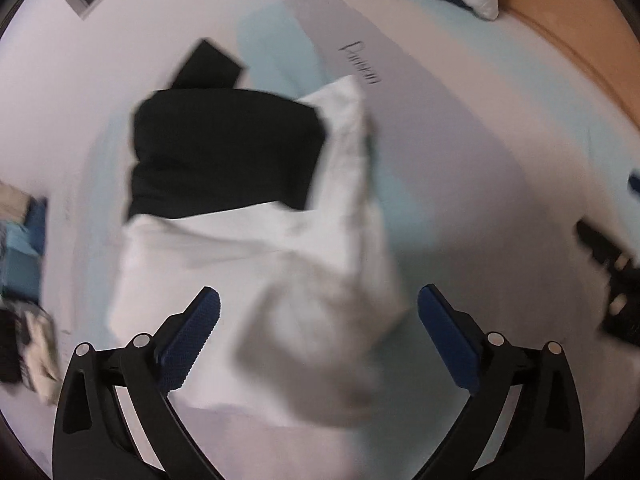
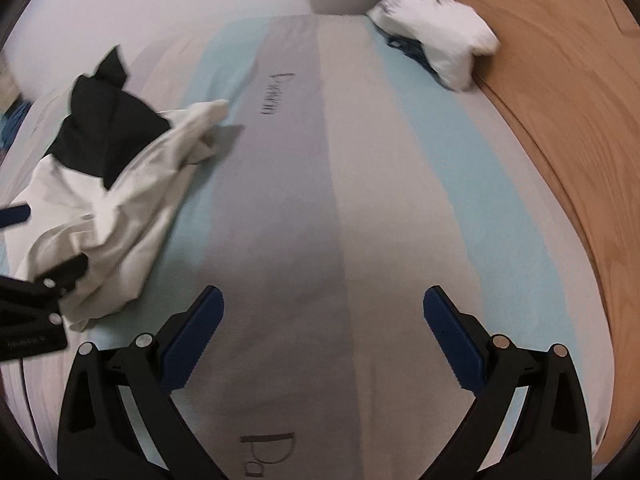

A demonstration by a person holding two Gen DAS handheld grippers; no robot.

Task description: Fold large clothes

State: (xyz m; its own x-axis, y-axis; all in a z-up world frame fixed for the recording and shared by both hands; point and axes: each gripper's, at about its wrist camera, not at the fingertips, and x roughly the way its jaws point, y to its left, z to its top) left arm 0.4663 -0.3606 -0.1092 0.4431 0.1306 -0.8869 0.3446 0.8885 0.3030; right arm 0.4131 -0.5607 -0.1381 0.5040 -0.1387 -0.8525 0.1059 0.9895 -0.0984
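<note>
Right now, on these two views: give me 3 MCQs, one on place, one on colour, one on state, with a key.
1. In the right wrist view, where does the garment lie on the bed?
A. at the left
B. by the headboard
C. between the right gripper's fingers

2. What colours is the garment?
A. red and grey
B. white and black
C. all blue

3. How does the left gripper stand?
A. shut on the garment
B. shut on nothing
C. open, pads off the cloth

Key:
1 A: it sits left of the right gripper, whose fingers frame only bare sheet.
2 B: white cloth with a black panel.
3 C: the blue pads stand wide apart, gripping nothing.
</note>
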